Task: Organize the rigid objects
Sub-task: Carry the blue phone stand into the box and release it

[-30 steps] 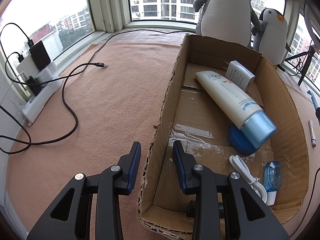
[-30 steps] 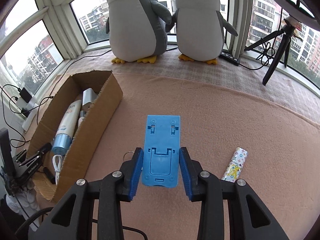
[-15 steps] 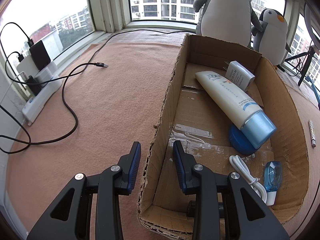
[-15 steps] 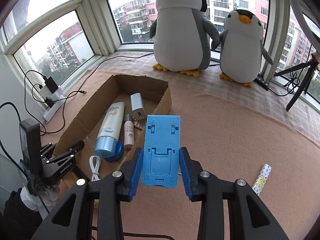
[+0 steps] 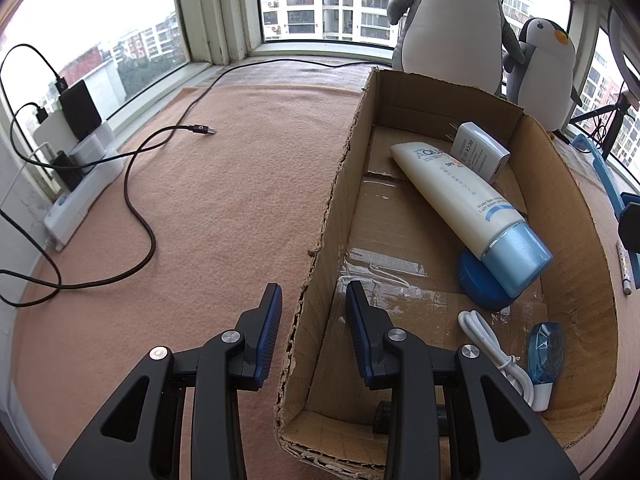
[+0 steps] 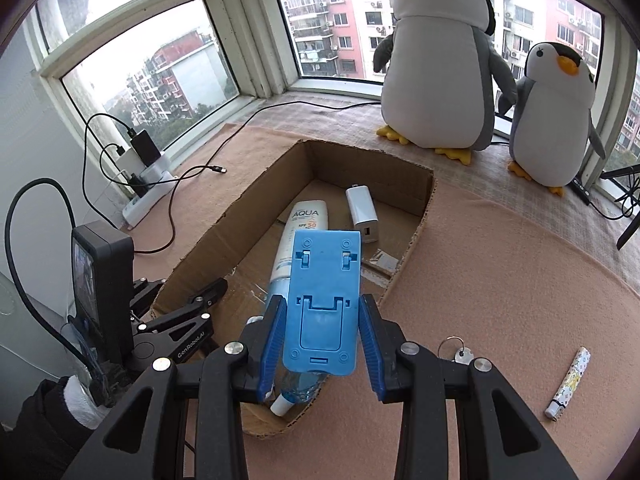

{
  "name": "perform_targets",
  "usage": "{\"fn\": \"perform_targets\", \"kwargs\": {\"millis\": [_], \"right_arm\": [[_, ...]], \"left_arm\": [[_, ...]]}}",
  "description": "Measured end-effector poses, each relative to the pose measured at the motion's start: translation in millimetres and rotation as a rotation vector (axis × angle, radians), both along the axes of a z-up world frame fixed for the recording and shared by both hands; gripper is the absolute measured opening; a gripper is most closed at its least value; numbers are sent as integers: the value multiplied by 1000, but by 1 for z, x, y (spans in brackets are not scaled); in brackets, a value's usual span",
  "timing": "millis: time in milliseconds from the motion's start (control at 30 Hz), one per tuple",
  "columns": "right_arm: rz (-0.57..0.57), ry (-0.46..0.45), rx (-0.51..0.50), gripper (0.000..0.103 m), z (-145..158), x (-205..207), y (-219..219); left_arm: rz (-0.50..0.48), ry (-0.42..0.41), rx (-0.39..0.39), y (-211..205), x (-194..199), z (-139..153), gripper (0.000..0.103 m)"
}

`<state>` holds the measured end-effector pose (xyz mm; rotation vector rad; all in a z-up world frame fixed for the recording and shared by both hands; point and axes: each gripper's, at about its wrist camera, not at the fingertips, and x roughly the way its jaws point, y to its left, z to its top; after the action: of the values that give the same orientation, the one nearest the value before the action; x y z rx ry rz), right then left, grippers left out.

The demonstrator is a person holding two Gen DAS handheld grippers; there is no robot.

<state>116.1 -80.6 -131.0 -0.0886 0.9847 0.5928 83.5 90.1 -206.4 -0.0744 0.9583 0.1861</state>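
A salmon-pink felt mat is covering the window ledge, and two grey-and-white plush penguins are standing at its far edge against the glass. A long, open brown cardboard box is lying on the mat in front of them.

The left gripper is straddling the box's near side wall, one finger outside and one inside, its jaws closed as far as they go on the cardboard edge. In the right wrist view this gripper is showing at the box's left corner, with a dark sleeve behind it.

The right gripper is clamping a flat blue plastic phone stand by its long edges, and is holding it in the air above the box's near half.

Inside the box, a white sunscreen tube with a pale blue cap is lying diagonally, its cap resting on a round blue lid. A white wall charger is sitting just beside the tube's far end. A coiled white cable and a small clear-blue plastic dispenser are lying near the box's closer end.

Outside the box on the mat, a black cable is snaking from a white power strip, and a patterned lighter and a key on a ring are lying to the right.
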Motion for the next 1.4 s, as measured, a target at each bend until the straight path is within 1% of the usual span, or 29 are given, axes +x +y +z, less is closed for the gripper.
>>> {"fn": "perform_targets", "kwargs": {"millis": [167, 367, 567, 833, 1067, 1300, 1400], "right_arm": [[55, 27, 34, 33, -3, -1, 17], [106, 50, 36, 33, -12, -1, 38], [128, 59, 20, 33, -19, -3, 50], [138, 54, 9, 35, -19, -4, 52], [133, 47, 6, 45, -17, -4, 50], [115, 37, 16, 48, -14, -4, 43], [114, 29, 18, 51, -12, -4, 40]], "left_arm": [[0, 0, 0, 0, 0, 0, 31], [0, 0, -1, 0, 0, 0, 31], [1, -1, -2, -1, -1, 0, 31], [2, -1, -3, -1, -1, 0, 31], [2, -1, -3, -1, -1, 0, 31], [1, 0, -1, -1, -1, 0, 31], [-1, 0, 1, -2, 0, 1, 31]]}}
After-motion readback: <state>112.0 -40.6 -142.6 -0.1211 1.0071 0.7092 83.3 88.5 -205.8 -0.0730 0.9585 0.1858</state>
